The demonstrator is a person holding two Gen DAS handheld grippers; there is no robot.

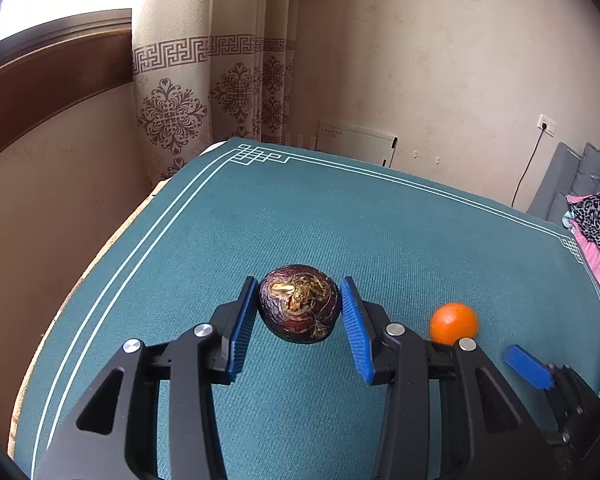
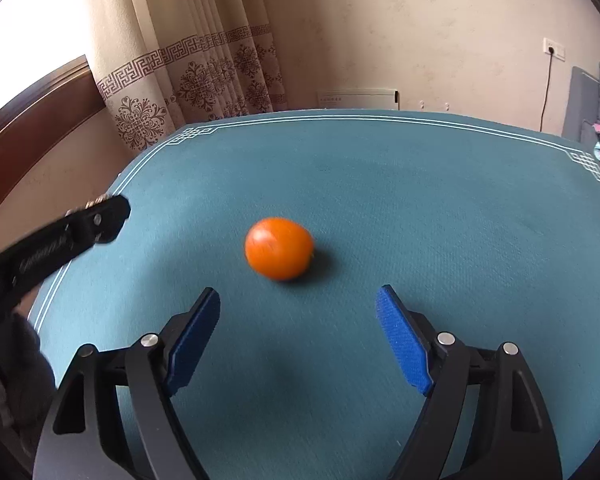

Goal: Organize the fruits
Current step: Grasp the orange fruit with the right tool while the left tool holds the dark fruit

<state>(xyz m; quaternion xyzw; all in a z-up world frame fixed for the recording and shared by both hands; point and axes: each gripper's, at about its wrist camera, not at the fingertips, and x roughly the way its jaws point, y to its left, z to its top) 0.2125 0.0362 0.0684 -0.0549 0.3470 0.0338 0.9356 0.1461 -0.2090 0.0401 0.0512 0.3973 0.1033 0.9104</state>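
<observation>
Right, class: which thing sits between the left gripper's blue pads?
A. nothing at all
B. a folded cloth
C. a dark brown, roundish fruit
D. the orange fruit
C: in the left wrist view the dark brown fruit is clamped by the left gripper, while the orange fruit lies on the teal table cover ahead of the open right gripper.

Both the left gripper (image 1: 300, 312) and right gripper (image 2: 298, 336) show black angular frames, ribbed blue pads, round silver screws.
</observation>
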